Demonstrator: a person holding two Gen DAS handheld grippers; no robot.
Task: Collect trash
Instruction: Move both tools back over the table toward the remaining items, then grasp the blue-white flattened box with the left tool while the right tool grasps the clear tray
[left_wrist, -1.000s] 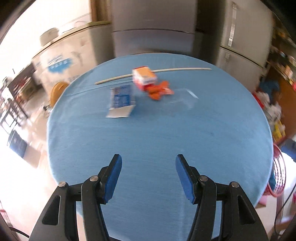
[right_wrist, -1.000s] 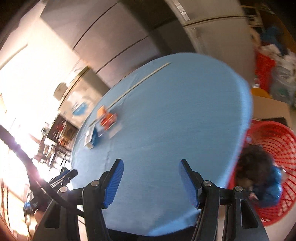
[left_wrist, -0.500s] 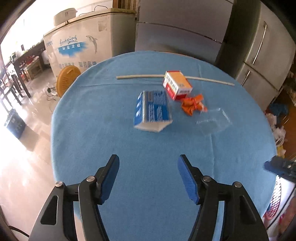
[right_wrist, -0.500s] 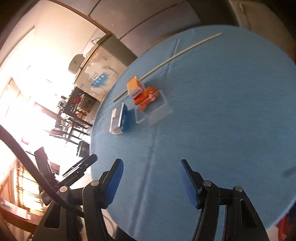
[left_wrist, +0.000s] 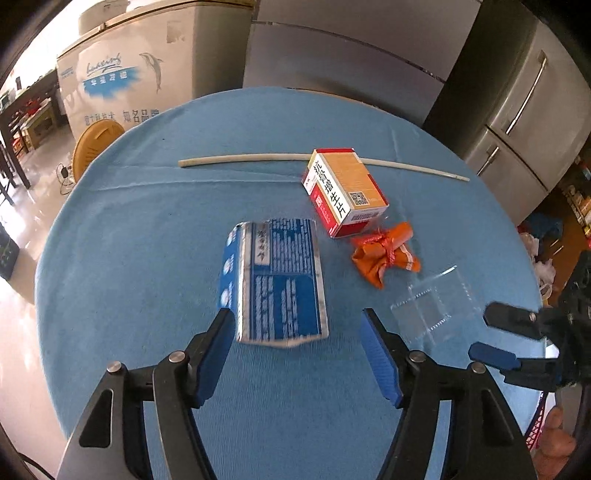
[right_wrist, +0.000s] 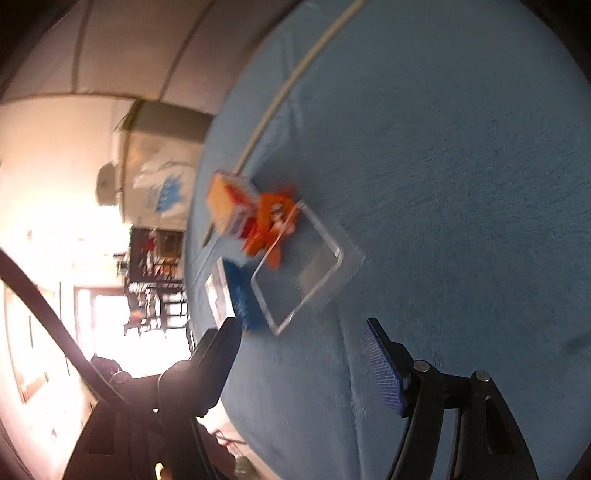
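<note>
On the round blue table (left_wrist: 147, 229) lie a flattened blue and white carton (left_wrist: 275, 284), a red, orange and white box (left_wrist: 343, 194), a crumpled orange wrapper (left_wrist: 382, 254) and a clear plastic tray (left_wrist: 436, 306). My left gripper (left_wrist: 299, 350) is open and empty, its fingers just short of the carton's near end. My right gripper (right_wrist: 303, 354) is open and empty, close to the clear tray (right_wrist: 303, 275); it also shows at the right edge of the left wrist view (left_wrist: 495, 336). The right wrist view is blurred and also shows the box (right_wrist: 227, 206), wrapper (right_wrist: 271, 225) and carton (right_wrist: 240, 295).
A long thin white stick (left_wrist: 258, 159) lies across the far side of the table (right_wrist: 461, 184). A white chest freezer (left_wrist: 125, 70) and steel fridges (left_wrist: 517, 122) stand behind. A red basket rim (left_wrist: 535, 428) shows low at the right.
My left gripper has moved forward toward the blue carton, which is now just before its fingers. My right gripper has swung in close to the clear tray. Both stay open.
</note>
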